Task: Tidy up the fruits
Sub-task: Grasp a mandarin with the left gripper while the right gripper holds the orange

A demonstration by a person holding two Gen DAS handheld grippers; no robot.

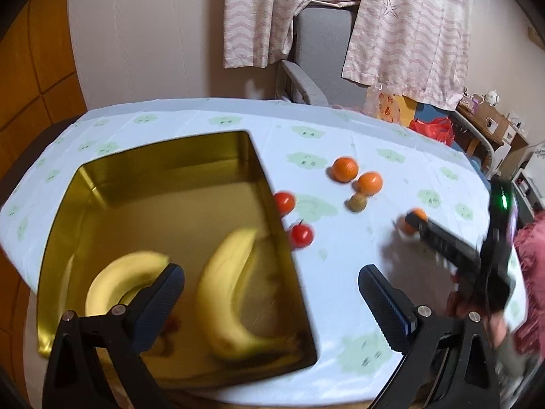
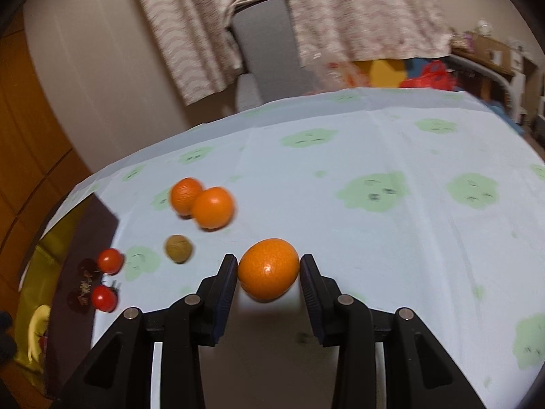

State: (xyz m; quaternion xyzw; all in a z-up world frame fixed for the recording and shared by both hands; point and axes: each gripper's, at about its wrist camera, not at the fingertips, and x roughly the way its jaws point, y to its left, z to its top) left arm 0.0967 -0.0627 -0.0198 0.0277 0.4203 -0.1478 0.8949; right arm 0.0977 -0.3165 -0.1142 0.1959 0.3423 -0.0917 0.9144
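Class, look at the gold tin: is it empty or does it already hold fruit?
Not empty. The gold tin is open-topped, and two bananas lie on its floor; every orange remains outside.

Beyond the far edge of the counter, pale pink wavy-patterned curtains (image 1: 405, 30) flank a grey upholstered chair (image 1: 320, 44) against a cream wall (image 1: 146, 34).

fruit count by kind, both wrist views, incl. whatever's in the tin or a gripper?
Bananas: 2, in the gold tin
Oranges: 3, two on the tablecloth; one in the right gripper
Tomatoes: 2
Small brownish fruit: 1, kind unclear
Total: 8
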